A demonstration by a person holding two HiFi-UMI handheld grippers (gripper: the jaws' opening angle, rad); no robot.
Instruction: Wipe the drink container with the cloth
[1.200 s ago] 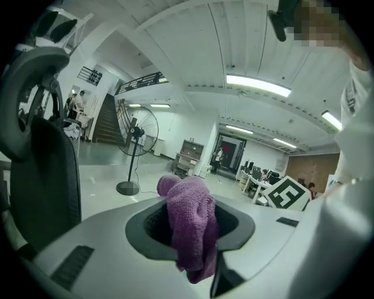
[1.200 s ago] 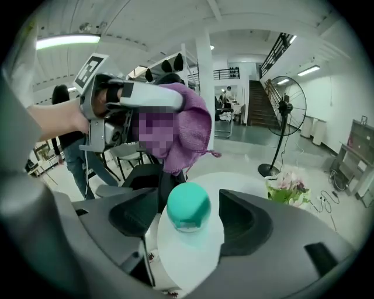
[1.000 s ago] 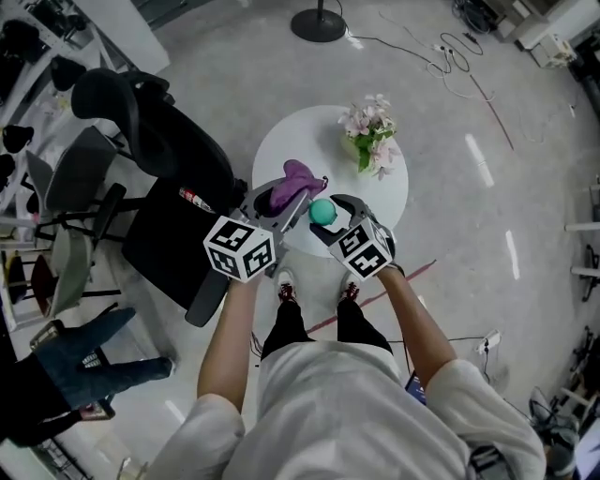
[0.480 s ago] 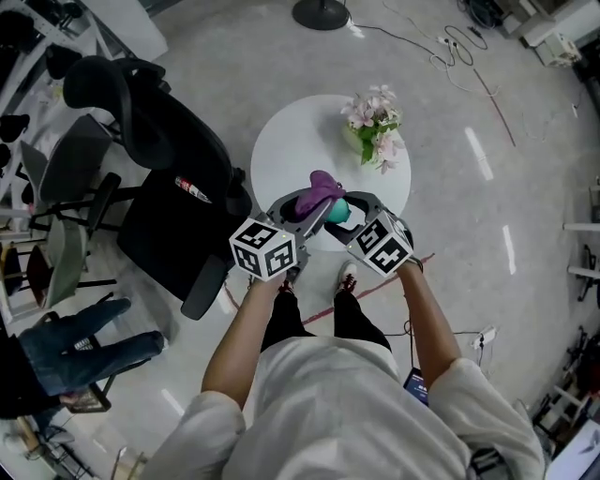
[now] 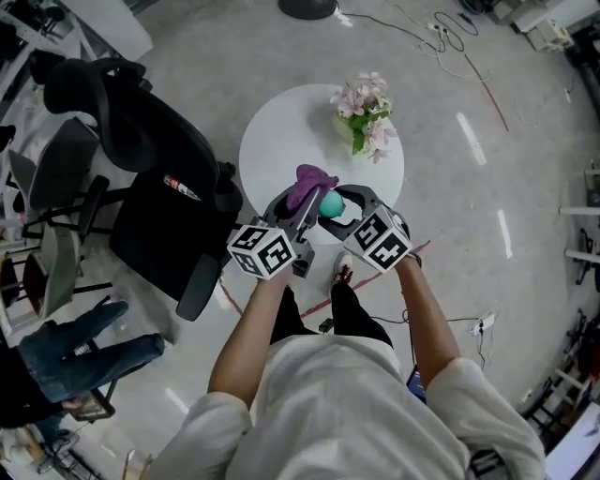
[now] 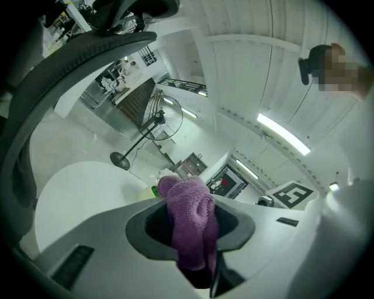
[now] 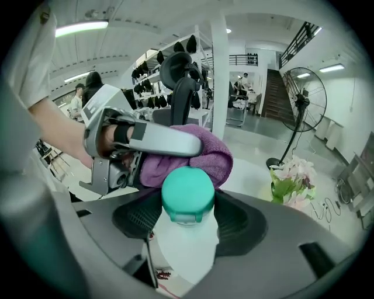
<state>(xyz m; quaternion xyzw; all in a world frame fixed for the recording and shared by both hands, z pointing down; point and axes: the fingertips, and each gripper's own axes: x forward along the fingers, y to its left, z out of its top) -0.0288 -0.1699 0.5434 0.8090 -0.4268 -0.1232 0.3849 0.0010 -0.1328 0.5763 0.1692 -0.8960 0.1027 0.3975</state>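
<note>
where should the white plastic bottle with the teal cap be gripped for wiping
Grip the white bottle below its teal cap, from the side opposite the purple cloth. The right gripper, jaws just closing on it, holds it so, leaving the cap reachable.

The person wears a white short-sleeved shirt (image 5: 356, 412) and black shorts (image 5: 291, 323). The left gripper (image 5: 302, 199) and right gripper (image 5: 334, 201) are grey, each bearing a black-and-white marker cube (image 5: 265, 253).

You stand over a round white table (image 5: 281, 141) on a pale grey polished floor (image 5: 197, 52). A black office chair (image 5: 159, 220) sits beside it, pink flowers in a green pot (image 5: 361, 112) on top. Loose cables (image 5: 441, 26) trail beyond, under ceiling strip lights (image 6: 283, 134).
</note>
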